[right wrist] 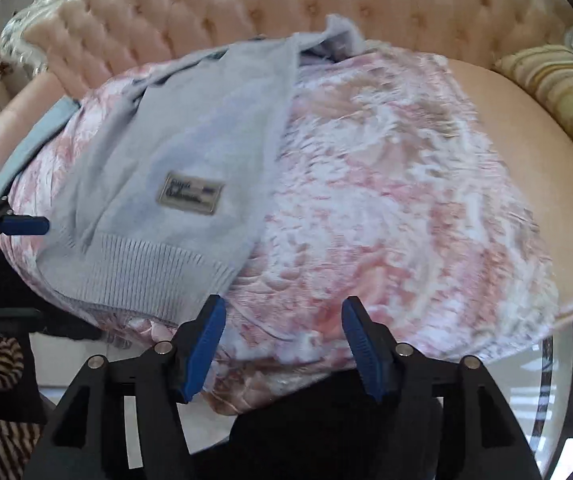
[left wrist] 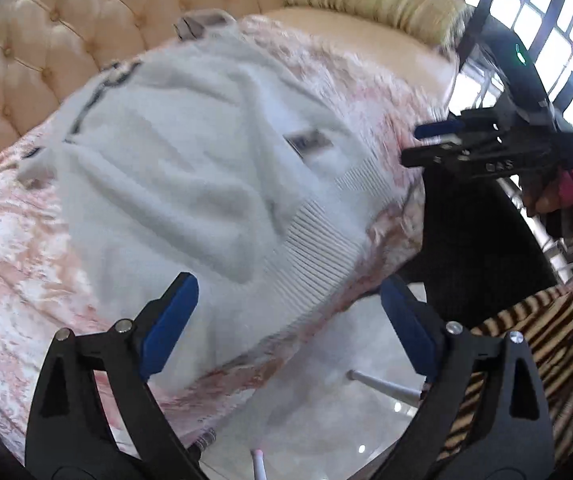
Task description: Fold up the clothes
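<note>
The left claw (left wrist: 288, 332) hangs with its blue pads spread apart and nothing between them, its left pad over the ribbed hem of the pale grey-blue knitted sweater (left wrist: 190, 168), which lies ahead of it toward twelve o'clock. The sweater rests on a pink and white mottled plush blanket (right wrist: 386, 184) spread over the seat of a cream button-tufted sofa (right wrist: 286, 4); in the right wrist view its long axis runs from the hem at about seven o'clock up to the neck end at twelve, and a sewn rectangular label (right wrist: 190, 193) sits above the hem. One side edge looks turned in, so it may be partly folded, though I cannot be sure. The right claw (right wrist: 282, 344) is also spread and empty, over bare blanket, with the sweater off toward ten o'clock. By my judgement the left claw is nearer the hem.
</note>
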{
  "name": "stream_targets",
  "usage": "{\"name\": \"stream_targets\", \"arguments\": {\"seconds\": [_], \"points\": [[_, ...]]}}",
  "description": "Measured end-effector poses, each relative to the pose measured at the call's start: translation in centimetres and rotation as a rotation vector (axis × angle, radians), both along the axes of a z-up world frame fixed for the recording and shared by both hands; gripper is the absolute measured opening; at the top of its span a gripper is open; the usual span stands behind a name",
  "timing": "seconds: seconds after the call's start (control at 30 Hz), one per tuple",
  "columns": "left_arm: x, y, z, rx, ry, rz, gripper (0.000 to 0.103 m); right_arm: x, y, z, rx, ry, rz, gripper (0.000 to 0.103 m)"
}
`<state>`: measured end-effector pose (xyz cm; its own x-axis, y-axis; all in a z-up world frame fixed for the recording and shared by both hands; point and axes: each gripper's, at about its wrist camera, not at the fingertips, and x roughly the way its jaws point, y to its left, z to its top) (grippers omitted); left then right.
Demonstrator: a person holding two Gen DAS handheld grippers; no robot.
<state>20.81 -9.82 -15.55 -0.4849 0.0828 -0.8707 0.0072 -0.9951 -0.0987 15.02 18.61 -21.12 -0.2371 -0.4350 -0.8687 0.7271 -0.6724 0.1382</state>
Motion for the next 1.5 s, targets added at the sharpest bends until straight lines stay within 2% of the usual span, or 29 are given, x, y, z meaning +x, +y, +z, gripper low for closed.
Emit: {"name": "stream_targets", "arguments": {"seconds": [0.1, 0.23, 0.37, 0.43, 0.6, 0.7, 0.77, 0.83, 0.9, 0.97, 1.0, 1.03, 1.17, 1.3, 1.37, 1.43, 1.5], "points": [[-0.4, -2.8, 1.3, 0.013, 0.027, 0.061, 0.094, -0.8, 0.3, 2.7, -0.06, 0.052, -0.029, 0.061], [-1.2, -7.1, 2.7, 0.027, 0.051, 0.173, 0.094, -3.1, -3.1, 6.3, -0.105, 0.134, -0.011, 0.061], [-3.1, -10.8, 2.1, 0.069, 0.037, 0.29, 0.094, -8.1, -9.7, 7.7, -0.003, 0.25, 0.026, 0.061], [-4.2, -10.1, 1.3, 0.056, 0.023, 0.266, 0.094, -12.1, -12.8, 7.8, 0.048, 0.277, 0.008, 0.061], [-6.9, -8.3, -0.6, 0.024, -0.011, 0.204, 0.094, -21.5, -19.9, 6.9, 0.116, 0.24, -0.061, 0.061], [-8.5, -7.3, -1.8, 0.004, -0.032, 0.167, 0.094, -25.6, -24.2, 6.2, 0.174, 0.247, -0.049, 0.061], [-9.6, -6.5, -2.6, -0.009, -0.045, 0.142, 0.094, -27.7, -26.9, 4.8, 0.264, 0.247, -0.027, 0.061], [-10.6, -5.8, -3.4, -0.022, -0.059, 0.117, 0.095, -29.0, -28.9, 3.3, 0.336, 0.249, 0.003, 0.061], [-11.6, -5.2, -4.1, -0.034, -0.071, 0.095, 0.099, -29.6, -30.2, 1.8, 0.399, 0.267, 0.037, 0.061], [-11.6, -5.2, -4.2, -0.033, -0.07, 0.094, 0.101, -29.9, -30.8, 0.6, 0.466, 0.321, 0.058, 0.045], [-11.6, -5.2, -4.3, -0.033, -0.07, 0.093, 0.102, -30.0, -31.2, 0.0, 0.5, 0.347, 0.069, 0.015], [-11.5, -5.2, -4.4, -0.033, -0.069, 0.093, 0.102, -30.0, -31.0, 0.0, 0.494, 0.359, 0.071, 0.005], [-11.5, -5.2, -4.6, -0.033, -0.067, 0.092, 0.103, -29.4, -28.3, 2.2, 0.34, 0.382, 0.037, 0.005], [-11.5, -5.0, -4.5, -0.036, -0.078, 0.106, 0.103, -28.2, -23.6, 6.5, 0.128, 0.373, -0.065, 0.005], [-11.6, -5.0, -4.5, -0.037, -0.087, 0.108, 0.103, -28.1, -21.3, 8.4, 0.031, 0.362, -0.132, 0.005], [-11.7, -5.0, -4.5, -0.037, -0.093, 0.108, 0.103, -28.0, -17.7, 10.3, -0.108, 0.327, -0.24, 0.005], [-11.8, -5.0, -4.5, -0.037, -0.097, 0.108, 0.103, -27.9, -14.0, 11.0, -0.22, 0.293, -0.35, 0.005]]}}
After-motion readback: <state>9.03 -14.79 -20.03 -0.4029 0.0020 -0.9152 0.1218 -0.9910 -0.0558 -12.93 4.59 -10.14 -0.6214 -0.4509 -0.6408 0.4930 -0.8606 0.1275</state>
